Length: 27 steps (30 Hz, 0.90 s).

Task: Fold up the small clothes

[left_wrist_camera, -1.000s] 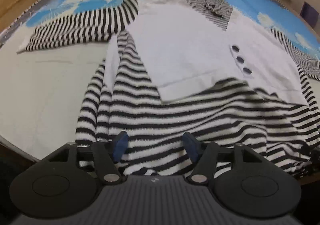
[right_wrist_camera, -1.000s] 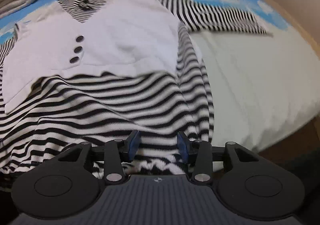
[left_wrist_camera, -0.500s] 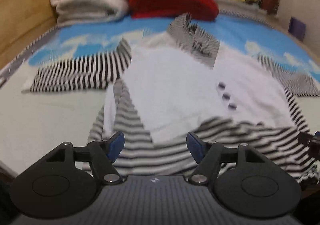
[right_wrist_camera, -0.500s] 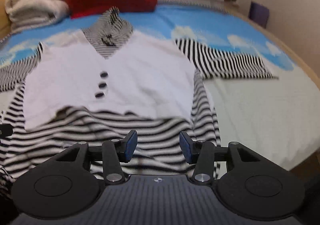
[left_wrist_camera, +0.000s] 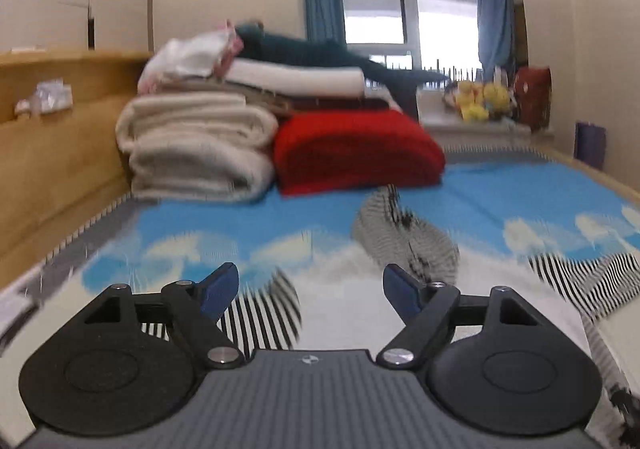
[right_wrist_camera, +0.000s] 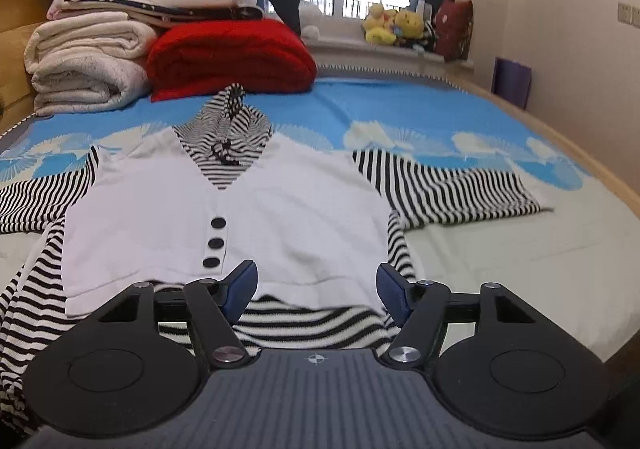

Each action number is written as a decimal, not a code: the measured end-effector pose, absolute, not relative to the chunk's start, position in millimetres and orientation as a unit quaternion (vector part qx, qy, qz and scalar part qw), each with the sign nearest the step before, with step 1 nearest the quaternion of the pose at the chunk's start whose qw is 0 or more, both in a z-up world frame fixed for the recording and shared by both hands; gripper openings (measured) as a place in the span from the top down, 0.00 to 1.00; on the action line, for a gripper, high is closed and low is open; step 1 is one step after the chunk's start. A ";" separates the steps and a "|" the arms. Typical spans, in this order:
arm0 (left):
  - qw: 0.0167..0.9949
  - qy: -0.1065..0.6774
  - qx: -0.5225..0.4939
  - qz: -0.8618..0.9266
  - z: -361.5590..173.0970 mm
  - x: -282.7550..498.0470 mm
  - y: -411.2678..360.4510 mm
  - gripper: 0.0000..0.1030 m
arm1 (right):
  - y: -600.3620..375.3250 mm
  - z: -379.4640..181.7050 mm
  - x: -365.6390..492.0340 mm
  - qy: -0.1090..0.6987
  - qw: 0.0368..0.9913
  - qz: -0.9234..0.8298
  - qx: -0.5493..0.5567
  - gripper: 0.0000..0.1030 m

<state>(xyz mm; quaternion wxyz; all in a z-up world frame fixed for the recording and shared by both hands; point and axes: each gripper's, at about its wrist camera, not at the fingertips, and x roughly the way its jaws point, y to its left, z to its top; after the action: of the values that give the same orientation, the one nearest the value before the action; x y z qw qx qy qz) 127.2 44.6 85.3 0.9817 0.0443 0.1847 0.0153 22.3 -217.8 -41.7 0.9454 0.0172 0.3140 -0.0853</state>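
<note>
The striped top lies face up and spread flat on the bed, collar toward the far stack of folded blankets, hem toward the near edge of the bed, where both tongs hover. Its long axis runs from the tongs away to the collar; the sleeves stretch out across that line.

Going from the left of the top: its left sleeve reaches out sideways over the blue cloud pattern. The left gripper hangs above that side. Its jaws have just been opening and stand wide apart with nothing between them. Its view is blurred and tipped up toward the window, so only the collar and a bit of stripe show beneath it.

In the middle sits the white front panel with three dark buttons. The right gripper hovers over the striped hem just this side of that panel. Its jaws have also just been opening and grasp nothing.

On the right, the other sleeve lies straight out, well clear of the red blanket.

Judging by this, a sleeve fold comes next: each sleeve lies ahead and outward of its own tongs, and the right gripper looks the nearer to the cloth.
</note>
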 end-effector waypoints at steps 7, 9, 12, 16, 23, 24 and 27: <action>0.977 0.194 0.092 0.001 62.4 216.9 81.3 0.19 | -217.7 -40.4 19.7 0.310 0.946 -0.091 0.015 0.33; 0.975 0.206 0.087 0.007 36.5 228.7 101.8 0.19 | -215.5 -40.8 18.1 0.311 0.946 -0.086 0.009 0.33; 0.947 0.311 0.077 0.033 -8.2 250.4 133.3 0.39 | -209.7 -38.8 15.4 0.308 0.948 -0.074 -0.005 0.33; 0.940 0.334 -0.014 0.070 -16.1 271.3 171.8 0.47 | -204.8 -22.6 23.2 0.309 0.950 -0.048 -0.017 0.33; 0.932 0.347 -0.051 0.090 -22.5 291.0 201.8 0.47 | -192.9 38.1 90.4 0.302 0.953 -0.012 -0.011 0.33; 0.932 0.348 -0.047 0.092 -22.8 292.1 199.9 0.47 | -191.0 44.5 100.9 0.295 0.955 -0.007 -0.009 0.33; 0.928 0.356 -0.049 0.097 -21.4 289.7 200.3 0.47 | -182.6 57.5 142.7 0.272 0.962 0.009 -0.011 0.36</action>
<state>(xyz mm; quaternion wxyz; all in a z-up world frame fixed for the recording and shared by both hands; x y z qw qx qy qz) 289.7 200.3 -21.4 0.9281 -0.0495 0.3560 0.0972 142.7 -182.6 57.5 0.9622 -0.0106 0.2720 0.0091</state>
